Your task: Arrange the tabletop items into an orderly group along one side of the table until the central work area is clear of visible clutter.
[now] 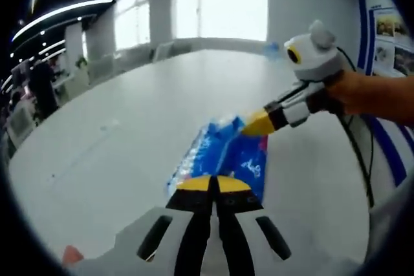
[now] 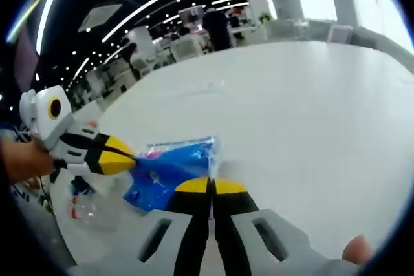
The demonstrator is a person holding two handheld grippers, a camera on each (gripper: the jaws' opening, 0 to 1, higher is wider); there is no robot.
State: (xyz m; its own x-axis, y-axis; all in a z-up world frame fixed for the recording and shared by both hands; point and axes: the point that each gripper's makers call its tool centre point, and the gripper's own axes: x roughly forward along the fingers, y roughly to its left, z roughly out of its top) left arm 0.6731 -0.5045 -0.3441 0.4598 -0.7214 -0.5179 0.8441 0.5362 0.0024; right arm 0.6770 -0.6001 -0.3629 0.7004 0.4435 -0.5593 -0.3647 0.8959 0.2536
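Item count, by kind:

- Grippers: two. The left gripper [image 1: 214,184] and the right gripper [image 2: 210,187] each carry two yellow-tipped jaws.
- Blue plastic package [image 1: 223,156]: one, lying on the table.
- Table [image 1: 129,127]: one, white.
- Hands: two visible, one on each gripper; the hand [image 1: 362,92] holding the right gripper is seen in the left gripper view.
- Small red object [image 2: 73,212] at the table edge: one, too blurred to identify.
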